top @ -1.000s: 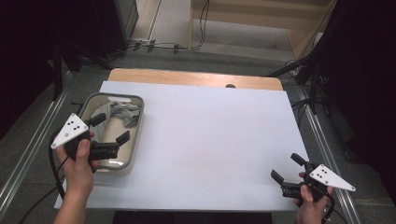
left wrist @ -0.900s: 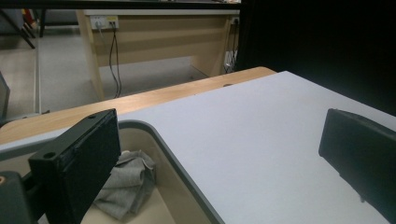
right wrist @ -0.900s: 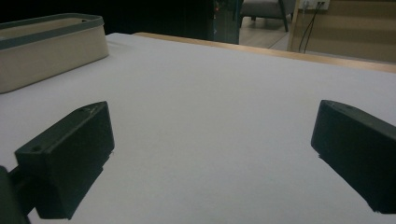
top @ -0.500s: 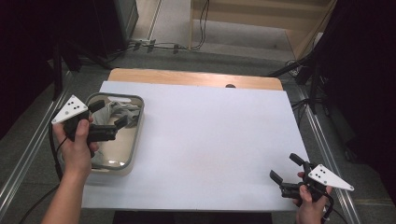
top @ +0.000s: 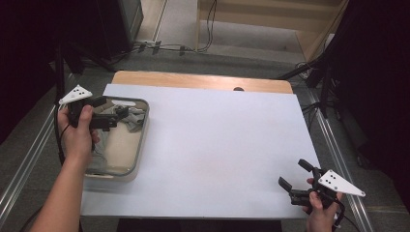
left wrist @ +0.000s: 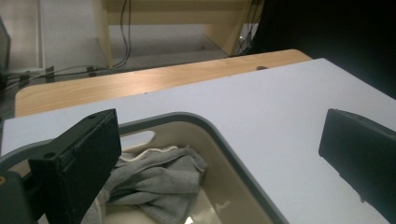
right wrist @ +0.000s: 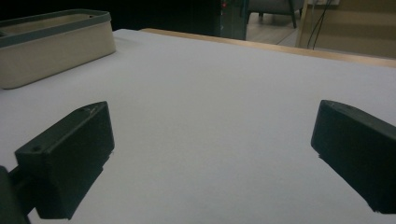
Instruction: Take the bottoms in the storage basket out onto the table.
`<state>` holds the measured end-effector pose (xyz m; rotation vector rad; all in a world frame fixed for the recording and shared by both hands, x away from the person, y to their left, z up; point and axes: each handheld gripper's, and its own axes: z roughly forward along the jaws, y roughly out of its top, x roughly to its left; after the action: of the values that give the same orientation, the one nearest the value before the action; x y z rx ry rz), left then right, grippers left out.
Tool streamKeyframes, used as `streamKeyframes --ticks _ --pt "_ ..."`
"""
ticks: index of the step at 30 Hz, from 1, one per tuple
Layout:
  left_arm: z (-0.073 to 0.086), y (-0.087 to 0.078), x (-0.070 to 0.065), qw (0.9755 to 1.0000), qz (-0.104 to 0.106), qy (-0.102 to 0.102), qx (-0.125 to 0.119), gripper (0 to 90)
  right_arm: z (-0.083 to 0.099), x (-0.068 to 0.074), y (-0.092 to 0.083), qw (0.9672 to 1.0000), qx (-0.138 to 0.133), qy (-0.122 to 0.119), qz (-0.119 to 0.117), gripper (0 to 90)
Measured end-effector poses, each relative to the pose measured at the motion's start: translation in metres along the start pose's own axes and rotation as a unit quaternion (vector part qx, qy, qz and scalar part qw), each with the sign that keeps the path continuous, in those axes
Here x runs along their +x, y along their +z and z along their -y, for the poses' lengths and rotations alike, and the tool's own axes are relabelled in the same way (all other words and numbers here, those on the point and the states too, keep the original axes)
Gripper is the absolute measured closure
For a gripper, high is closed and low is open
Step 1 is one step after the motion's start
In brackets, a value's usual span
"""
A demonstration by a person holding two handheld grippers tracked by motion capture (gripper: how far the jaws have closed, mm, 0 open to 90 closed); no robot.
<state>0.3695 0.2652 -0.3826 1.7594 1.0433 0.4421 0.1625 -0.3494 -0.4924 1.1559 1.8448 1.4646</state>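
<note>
White desk (top: 212, 145): at its left edge, left gripper (top: 109, 116), jaws wide apart and empty, hovers over grey cloth (top: 128, 117) in beige tub (top: 143, 140); right gripper (top: 295, 179), likewise open and empty, near right front corner.

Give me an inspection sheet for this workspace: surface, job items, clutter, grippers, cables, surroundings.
Surface: white sheet over a wooden table.
Job's things: beige bin at the left edge; grey cloth bunched at its far end.
Clutter: nothing seen.
Grippers: left gripper open over the bin, jaws wide, holding nothing; right gripper open, low at the near right corner.
Cables: one trails from the left gripper; more on the floor beyond.
Surroundings: wooden furniture, dark surrounds.
</note>
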Motion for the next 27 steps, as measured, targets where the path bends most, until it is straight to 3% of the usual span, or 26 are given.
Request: streamKeyframes --ticks 2,6,10,13,16,17,21,27 --pt "0.001 0.007 0.006 0.9998 -0.001 -0.013 0.015 0.0 0.000 0.000 0.000 1.0000 0.001 0.000 0.000 0.0" --pt "0.006 0.021 0.017 0.9981 -0.027 -0.023 0.050 0.0 0.000 -0.001 0.001 1.0000 0.002 0.001 -0.001 0.0" --pt "0.011 0.034 0.032 0.9937 -0.046 -0.057 0.085 0.0 0.001 -0.001 0.001 1.0000 0.003 0.003 -0.003 0.0" --pt "0.017 0.044 0.040 0.9863 -0.080 -0.075 0.123 5.1 0.001 -0.001 0.002 1.0000 0.005 0.002 -0.004 0.0" --pt "0.021 0.051 0.043 0.9785 -0.118 -0.078 0.150 8.5 0.001 -0.002 0.002 1.0000 0.005 0.002 -0.005 0.0" --pt "0.023 0.053 0.043 0.9747 -0.137 -0.074 0.160 15.6 0.002 -0.002 0.002 1.0000 0.004 0.002 -0.005 0.0" --pt "0.027 0.059 0.042 0.9639 -0.185 -0.048 0.185 20.1 0.002 -0.001 0.003 1.0000 0.006 0.002 -0.006 0.0" --pt "0.035 0.066 0.038 0.9499 -0.228 -0.002 0.214 29.2 0.002 0.000 0.003 0.9999 0.007 0.000 -0.008 0.0"
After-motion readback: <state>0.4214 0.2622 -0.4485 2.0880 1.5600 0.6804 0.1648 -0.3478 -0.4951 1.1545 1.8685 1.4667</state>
